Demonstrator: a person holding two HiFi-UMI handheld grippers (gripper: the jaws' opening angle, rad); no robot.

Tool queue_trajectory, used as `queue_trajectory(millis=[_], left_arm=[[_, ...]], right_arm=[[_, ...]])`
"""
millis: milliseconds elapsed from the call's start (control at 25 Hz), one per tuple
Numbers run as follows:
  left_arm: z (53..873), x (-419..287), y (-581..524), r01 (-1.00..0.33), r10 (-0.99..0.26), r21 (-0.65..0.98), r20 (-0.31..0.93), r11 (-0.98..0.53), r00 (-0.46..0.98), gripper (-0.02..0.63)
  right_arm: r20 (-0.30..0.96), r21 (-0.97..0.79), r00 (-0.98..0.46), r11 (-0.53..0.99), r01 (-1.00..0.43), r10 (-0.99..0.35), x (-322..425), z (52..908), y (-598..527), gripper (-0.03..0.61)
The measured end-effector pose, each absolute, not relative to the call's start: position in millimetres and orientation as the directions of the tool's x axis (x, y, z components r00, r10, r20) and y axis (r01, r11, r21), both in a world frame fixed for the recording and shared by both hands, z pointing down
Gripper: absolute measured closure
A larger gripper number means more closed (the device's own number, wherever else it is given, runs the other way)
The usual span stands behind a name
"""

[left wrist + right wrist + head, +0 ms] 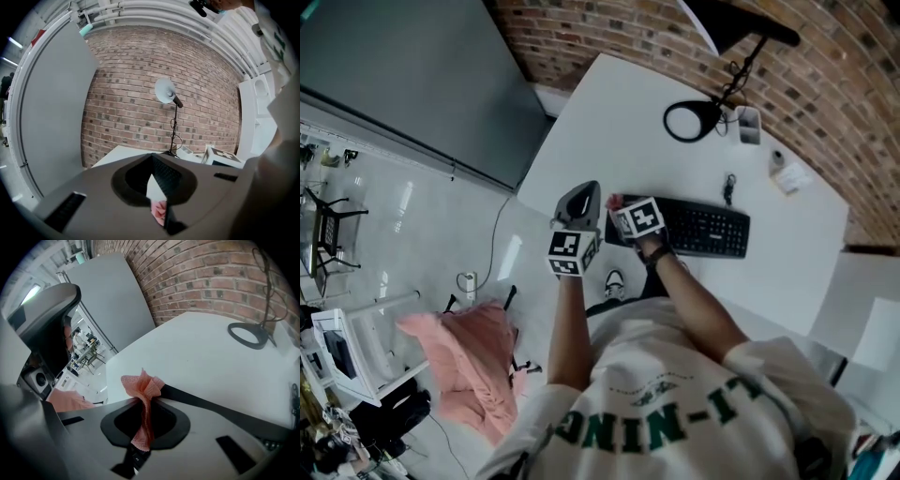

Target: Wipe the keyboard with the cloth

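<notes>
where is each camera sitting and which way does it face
Head view: on the person's head, steeply down at the table and keyboard; arms, shirt, left hand-held gripper and right hand-held gripper show.
Left gripper view: rides that gripper, faces the brick wall and desk lamp; shirt at right.
Right gripper view: rides that gripper, looks across the table, jaws shut on the pink cloth.
Shared: head and right gripper views both show the cloth.

Black keyboard [703, 230] lies flat on the white table [609, 122]; crumpled pink mesh cloth [140, 383] pinched in right hand-held gripper [146, 398].
</notes>
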State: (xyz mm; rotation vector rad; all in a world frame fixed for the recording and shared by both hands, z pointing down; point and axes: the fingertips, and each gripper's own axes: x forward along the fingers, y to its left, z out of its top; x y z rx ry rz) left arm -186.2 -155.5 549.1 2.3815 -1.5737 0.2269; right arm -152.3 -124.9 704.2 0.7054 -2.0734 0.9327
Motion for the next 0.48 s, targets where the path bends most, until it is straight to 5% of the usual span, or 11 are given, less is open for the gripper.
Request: queue_trajectory(millis=[480], left_arm=[[547.7,-156.8,-157.2,-0.911,-0.870,0.142,0.271,-0.387,0.412,0.614]], right_arm=[[0.830,-0.308,-0.506,0.563,-0.767,-0.236,-103.3,720.6,-134.6,0.554]])
